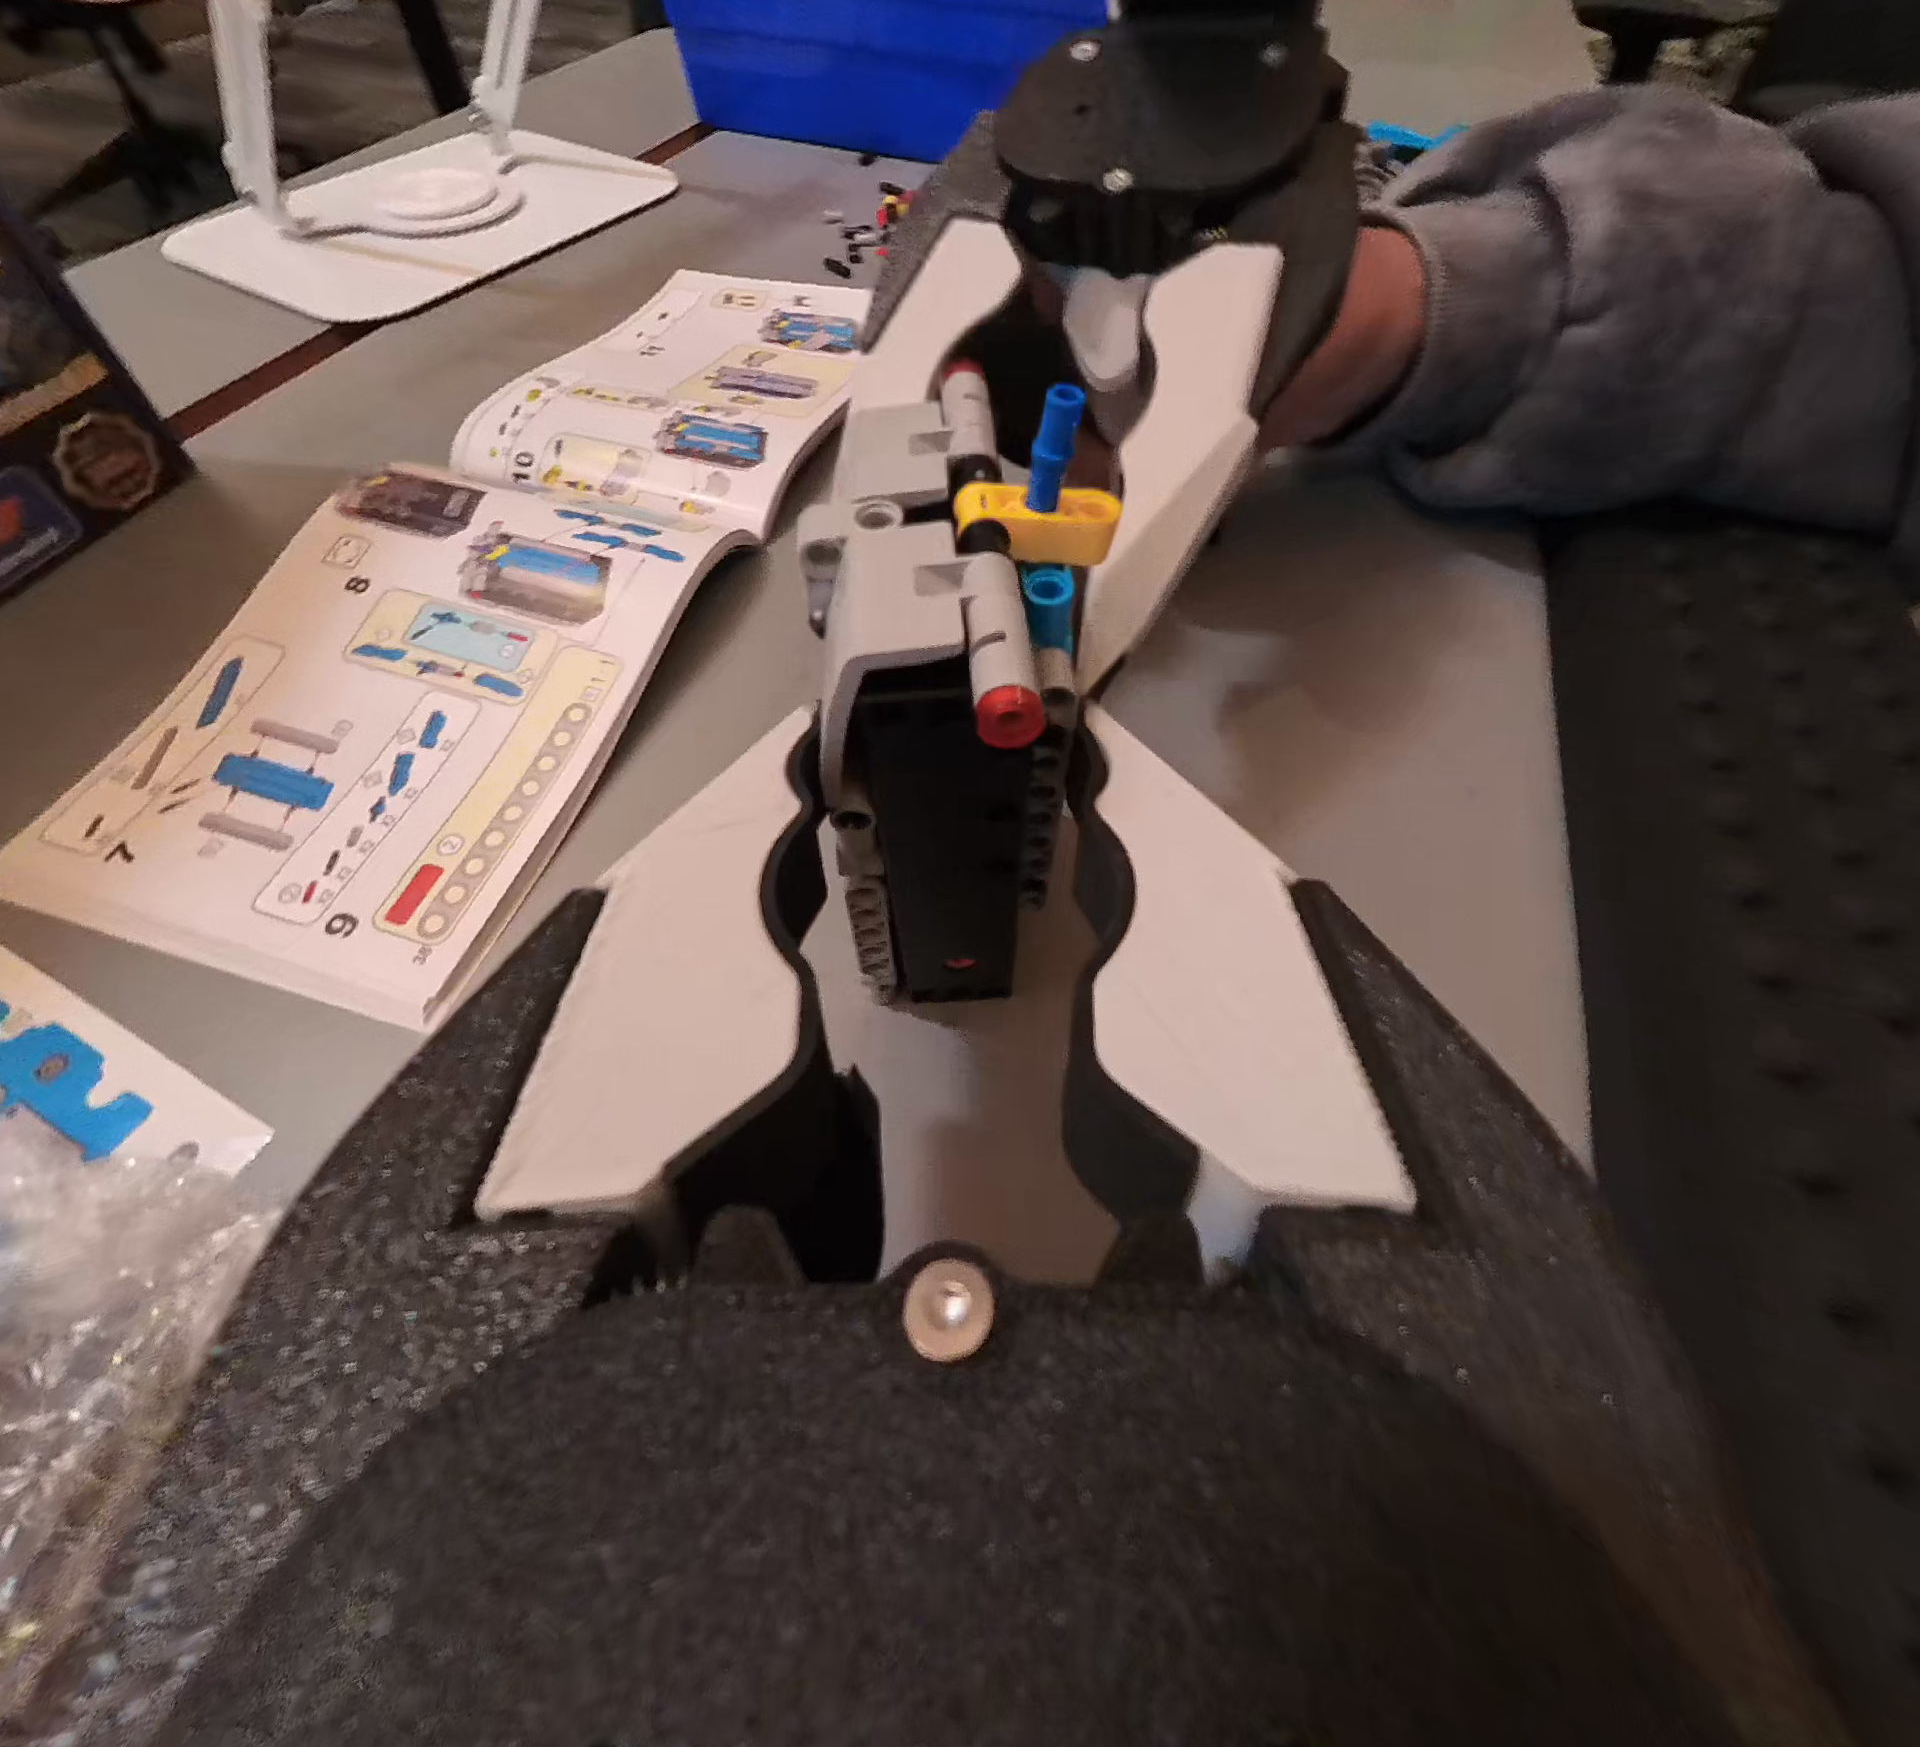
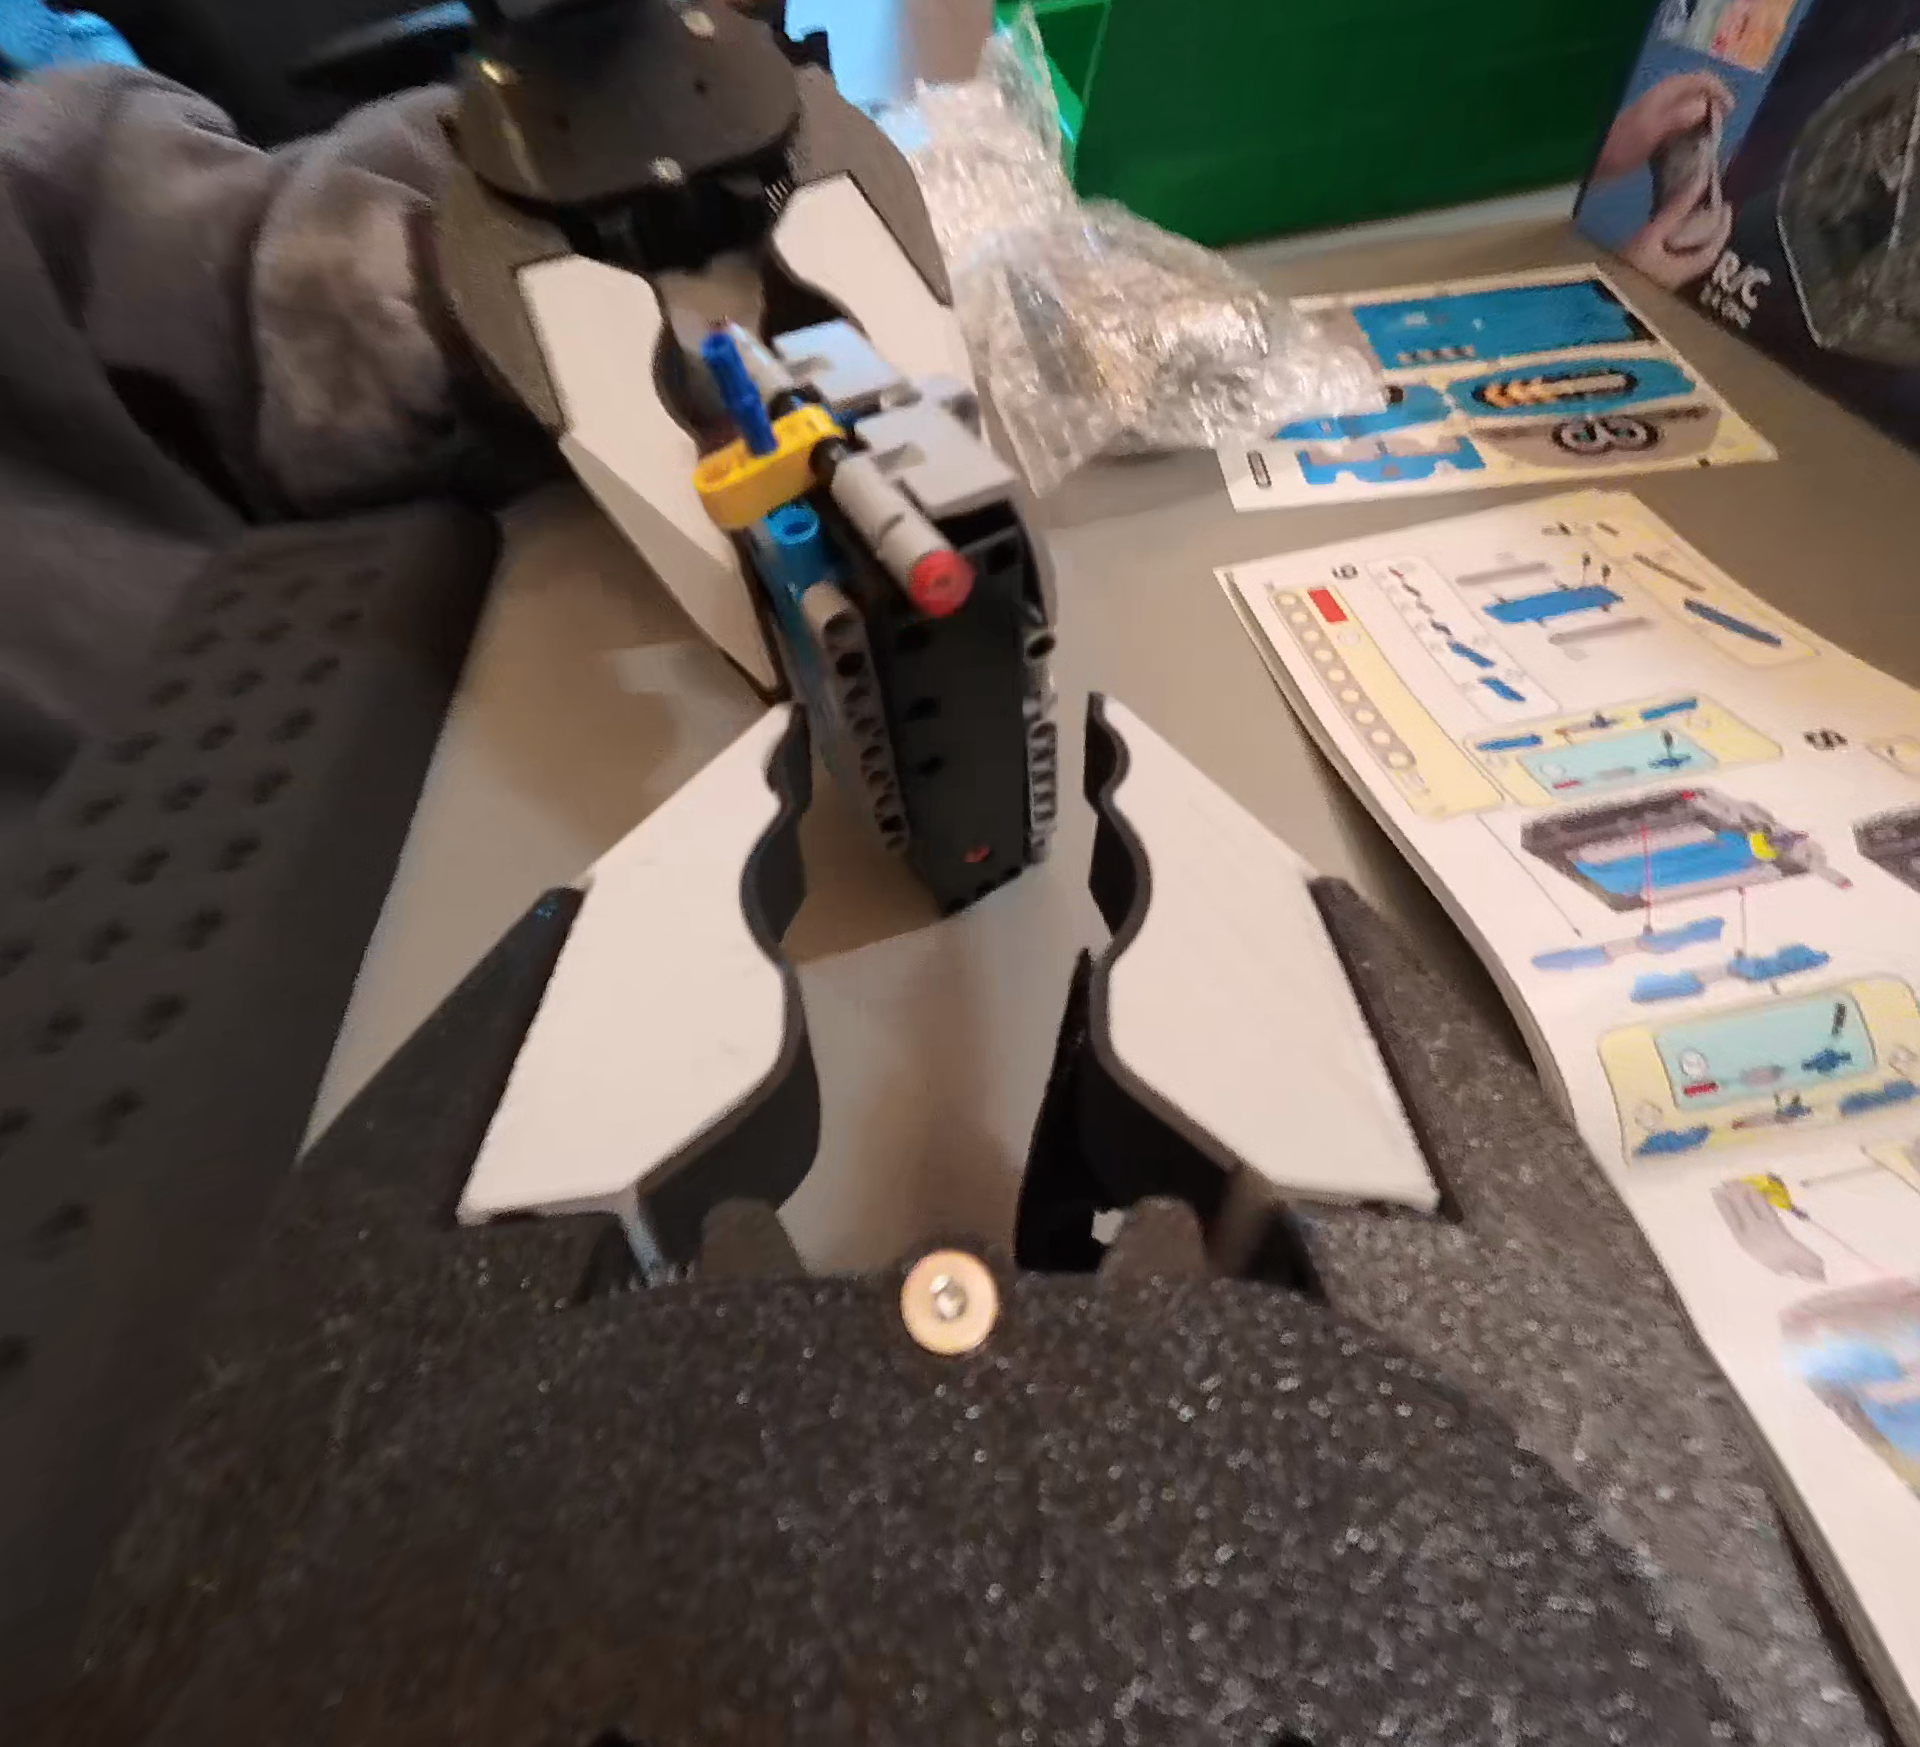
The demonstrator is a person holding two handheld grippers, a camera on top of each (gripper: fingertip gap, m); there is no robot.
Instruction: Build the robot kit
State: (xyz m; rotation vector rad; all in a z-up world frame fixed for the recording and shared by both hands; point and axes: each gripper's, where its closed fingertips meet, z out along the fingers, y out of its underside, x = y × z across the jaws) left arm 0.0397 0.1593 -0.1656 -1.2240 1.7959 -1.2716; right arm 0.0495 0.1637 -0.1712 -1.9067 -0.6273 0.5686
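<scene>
A brick assembly point(image 1: 945, 845) with a black core and grey beams stands between both grippers, which face each other. On top it has a yellow piece point(image 1: 1039, 513), an upright blue pin point(image 1: 1055, 440) and a grey axle with a red end point(image 1: 1006, 710). My left gripper point(image 1: 951, 721) is shut on its near end. In the right wrist view my right gripper point(image 2: 940, 715) straddles the other end of the assembly point(image 2: 956, 762) with narrow gaps on both sides. The right gripper's fingers point(image 1: 1195, 450) flank the yellow piece. A finger of the left gripper point(image 2: 634, 450) shows beyond.
An open instruction booklet point(image 1: 416, 710) lies to the left. A blue bin point(image 1: 883, 14), a white stand point(image 1: 416, 222) and small loose parts point(image 1: 873, 232) are behind. A plastic bag point(image 2: 1091, 295), sticker sheet point(image 2: 1496, 388), green bin point(image 2: 1351, 87) and box point(image 2: 1766, 87) are opposite. A grey sleeve point(image 1: 1610, 295) is at the right. My two grippers' fingertips are within a few centimetres of each other.
</scene>
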